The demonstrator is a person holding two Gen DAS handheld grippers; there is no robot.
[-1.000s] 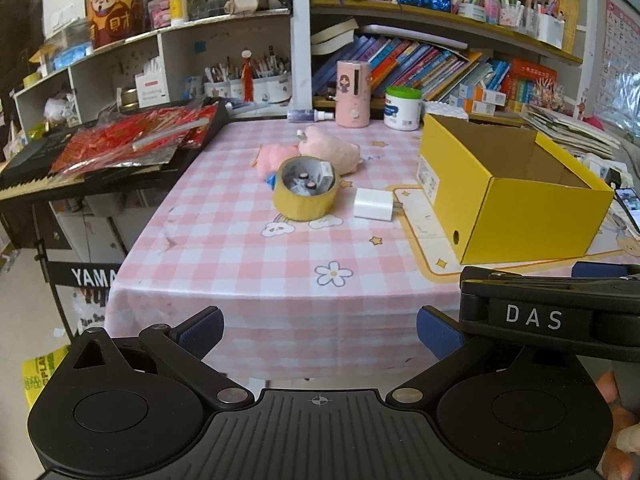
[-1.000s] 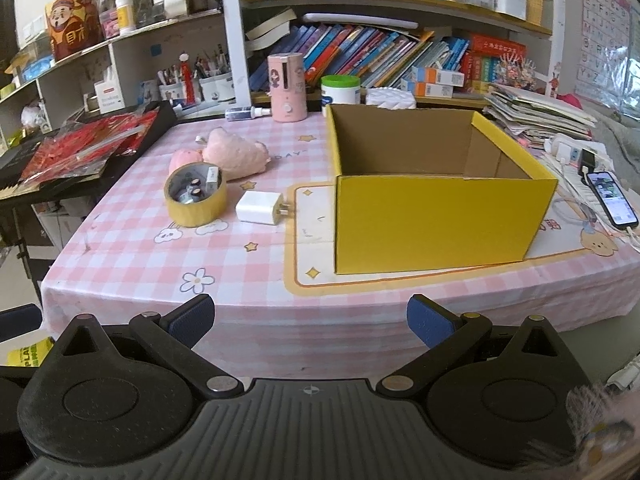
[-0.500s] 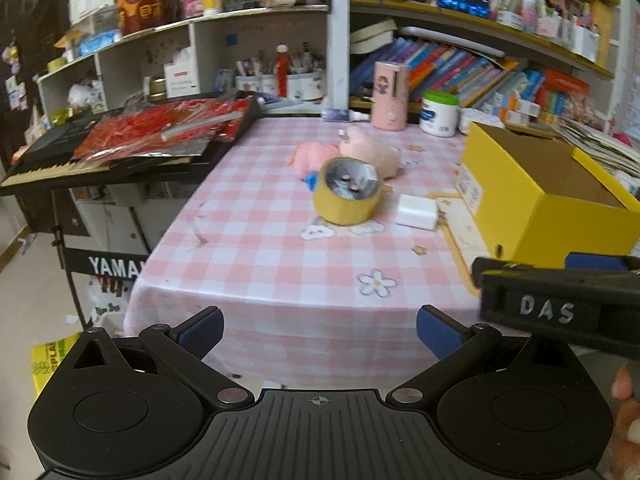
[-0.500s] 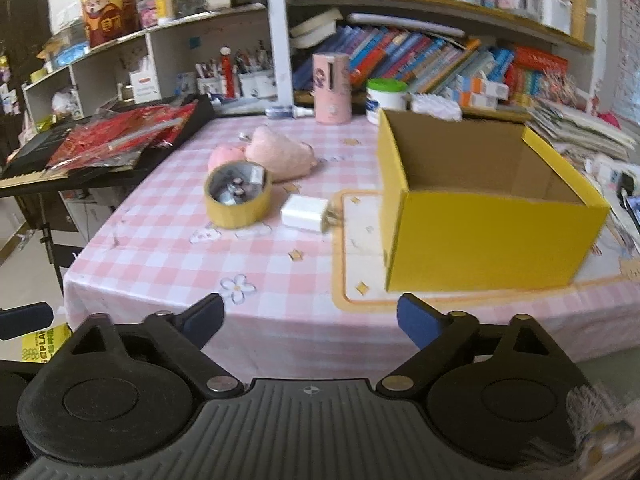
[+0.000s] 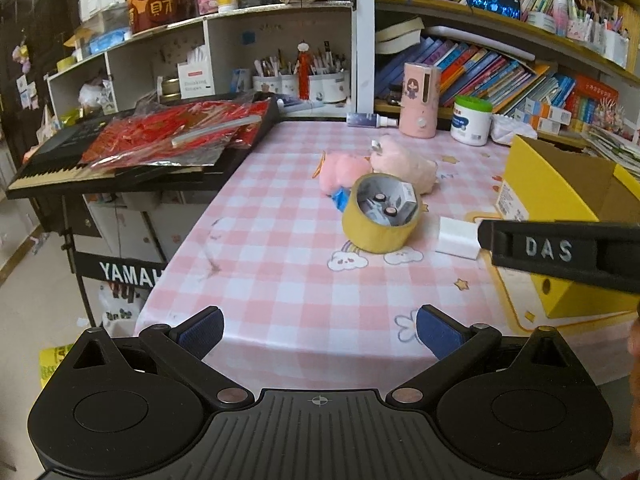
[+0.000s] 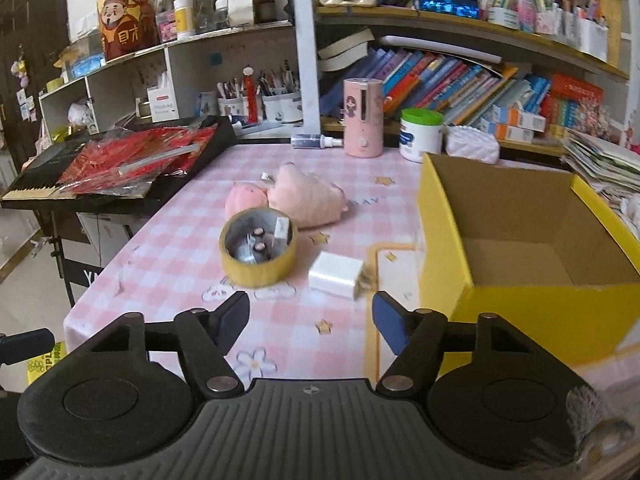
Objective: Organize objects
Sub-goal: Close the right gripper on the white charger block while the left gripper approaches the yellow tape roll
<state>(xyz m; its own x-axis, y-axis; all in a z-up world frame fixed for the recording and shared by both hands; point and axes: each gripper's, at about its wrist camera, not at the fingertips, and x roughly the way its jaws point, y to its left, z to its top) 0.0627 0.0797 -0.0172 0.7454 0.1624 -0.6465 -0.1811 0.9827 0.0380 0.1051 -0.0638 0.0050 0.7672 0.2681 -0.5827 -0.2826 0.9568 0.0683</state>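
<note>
Both tongs hover over the desk's near edge, holding nothing; left tongs (image 5: 318, 330) wide, right tongs (image 6: 310, 320) just narrowing. Centre the charger (image 6: 335, 275) between the pads, then close

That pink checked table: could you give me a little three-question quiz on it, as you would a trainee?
1. True or false: the yellow box already has items in it.
2. What lies between the tape roll and the box? A) white charger B) a mug C) scissors
3. What sits inside the tape roll?

Key: 1. False; what shows of its inside is bare. 2. A. 3. Small batteries and a little white box.
</note>
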